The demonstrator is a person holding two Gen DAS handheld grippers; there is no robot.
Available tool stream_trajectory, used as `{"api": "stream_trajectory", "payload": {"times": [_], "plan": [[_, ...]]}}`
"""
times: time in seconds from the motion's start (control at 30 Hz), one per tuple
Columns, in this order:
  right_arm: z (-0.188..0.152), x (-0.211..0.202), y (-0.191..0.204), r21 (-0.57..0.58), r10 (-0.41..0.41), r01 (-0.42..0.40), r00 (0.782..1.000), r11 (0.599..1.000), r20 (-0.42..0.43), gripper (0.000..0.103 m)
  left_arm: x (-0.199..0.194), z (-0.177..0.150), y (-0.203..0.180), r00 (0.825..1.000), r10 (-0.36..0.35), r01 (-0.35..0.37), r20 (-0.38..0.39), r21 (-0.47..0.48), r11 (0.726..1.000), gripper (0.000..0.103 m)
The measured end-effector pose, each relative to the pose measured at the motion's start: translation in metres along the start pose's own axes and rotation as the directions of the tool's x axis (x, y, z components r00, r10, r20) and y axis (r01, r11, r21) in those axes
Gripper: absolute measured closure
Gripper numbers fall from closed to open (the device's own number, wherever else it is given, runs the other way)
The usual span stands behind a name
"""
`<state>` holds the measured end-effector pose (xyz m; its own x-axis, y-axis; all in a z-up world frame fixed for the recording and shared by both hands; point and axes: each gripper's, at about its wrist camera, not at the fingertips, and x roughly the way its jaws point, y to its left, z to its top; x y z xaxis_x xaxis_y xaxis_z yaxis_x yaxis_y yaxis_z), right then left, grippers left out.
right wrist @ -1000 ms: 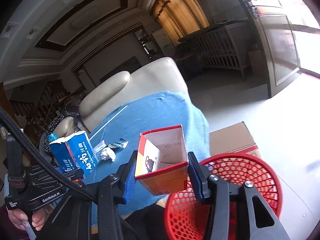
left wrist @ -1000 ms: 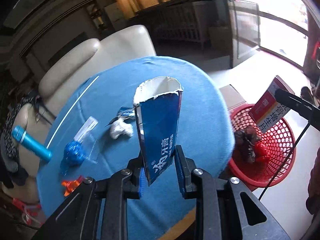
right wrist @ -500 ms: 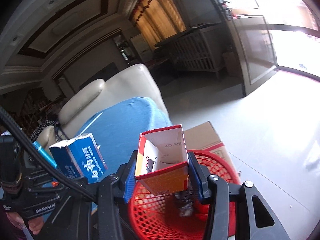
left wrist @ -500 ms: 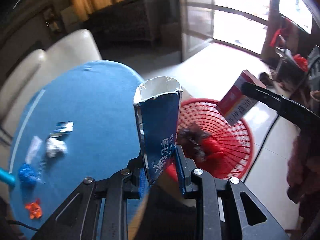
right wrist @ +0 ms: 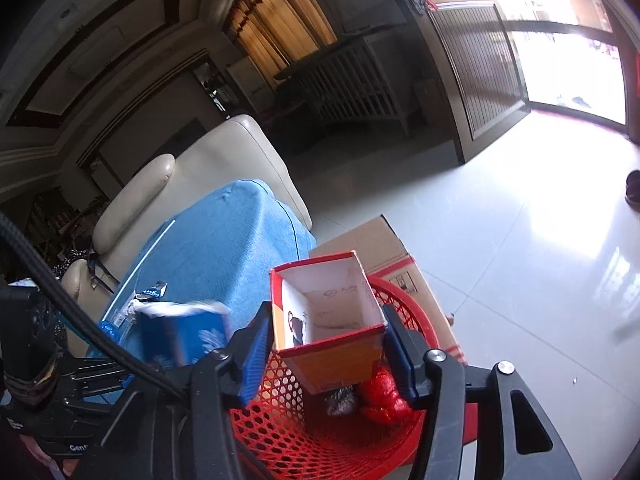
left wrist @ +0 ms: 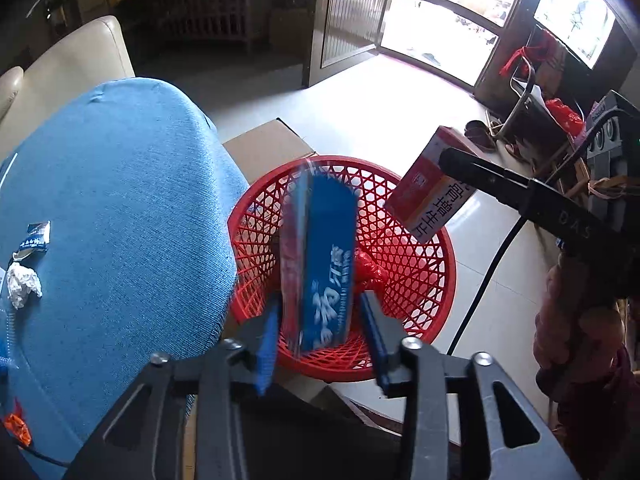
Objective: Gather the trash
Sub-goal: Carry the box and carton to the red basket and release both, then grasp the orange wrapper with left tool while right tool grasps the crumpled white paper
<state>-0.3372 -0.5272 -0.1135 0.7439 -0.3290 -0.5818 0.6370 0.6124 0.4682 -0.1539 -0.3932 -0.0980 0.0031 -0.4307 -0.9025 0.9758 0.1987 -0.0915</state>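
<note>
My left gripper (left wrist: 320, 324) is open above the red mesh basket (left wrist: 424, 284). The blue carton (left wrist: 324, 264) is blurred between its spread fingers, loose and tipping toward the basket. My right gripper (right wrist: 326, 344) is shut on an open red-and-white box (right wrist: 326, 320) and holds it over the basket (right wrist: 320, 440); the same box shows in the left wrist view (left wrist: 430, 196). Dark and red trash (right wrist: 380, 398) lies in the basket. On the blue table (left wrist: 120, 220) lie a crumpled white paper (left wrist: 22, 284) and a small wrapper (left wrist: 34, 238).
A cardboard box (left wrist: 268, 142) sits on the floor behind the basket, against the table. A cream sofa (right wrist: 192, 184) stands behind the table. An orange scrap (left wrist: 16, 428) lies at the table's near edge. Cluttered furniture (left wrist: 560, 112) stands at the right.
Both grippers swung from over the table to over the basket. My left gripper opened and the blue carton came loose and is dropping. The right gripper kept hold of its box.
</note>
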Motion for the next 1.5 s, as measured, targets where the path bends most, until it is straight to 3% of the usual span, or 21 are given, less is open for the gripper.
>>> {"api": "stream_trajectory", "payload": {"times": [0.07,0.33,0.5,0.63,0.83,1.17,1.33,1.5], "plan": [[0.001,-0.001,-0.003,0.02,0.009,-0.009,1.0,1.0,-0.005,0.041,-0.003,0.001,0.002,1.0,0.004,-0.004,0.014,-0.008,1.0,0.046],[0.006,-0.004,0.004,0.025,0.028,-0.028,1.0,0.999,0.0,0.04,-0.021,-0.014,0.032,0.998,0.034,-0.031,0.047,-0.064,0.997,0.046],[0.007,0.004,0.022,-0.004,0.048,-0.048,0.999,0.999,-0.013,0.04,-0.046,-0.034,0.065,0.99,0.109,-0.095,0.087,-0.153,0.984,0.045],[0.007,0.013,0.039,-0.027,0.067,-0.068,0.997,0.997,-0.029,0.04,-0.072,-0.056,0.096,0.969,0.218,-0.187,0.12,-0.225,0.956,0.044],[0.005,0.023,0.071,-0.084,0.096,-0.101,0.994,0.991,-0.059,0.04,-0.104,-0.104,0.15,0.933,0.346,-0.287,0.101,-0.372,0.883,0.044],[-0.003,0.048,0.131,-0.17,0.14,-0.162,0.981,0.972,-0.134,0.04,-0.147,-0.187,0.24,0.858,0.513,-0.411,0.005,-0.59,0.695,0.042],[-0.007,0.068,0.174,-0.217,0.183,-0.224,0.964,0.95,-0.193,0.04,-0.166,-0.224,0.277,0.85,0.526,-0.388,-0.014,-0.692,0.608,0.042],[-0.007,0.092,0.221,-0.269,0.208,-0.27,0.949,0.925,-0.237,0.04,-0.172,-0.249,0.295,0.849,0.528,-0.375,-0.029,-0.736,0.563,0.042]]}}
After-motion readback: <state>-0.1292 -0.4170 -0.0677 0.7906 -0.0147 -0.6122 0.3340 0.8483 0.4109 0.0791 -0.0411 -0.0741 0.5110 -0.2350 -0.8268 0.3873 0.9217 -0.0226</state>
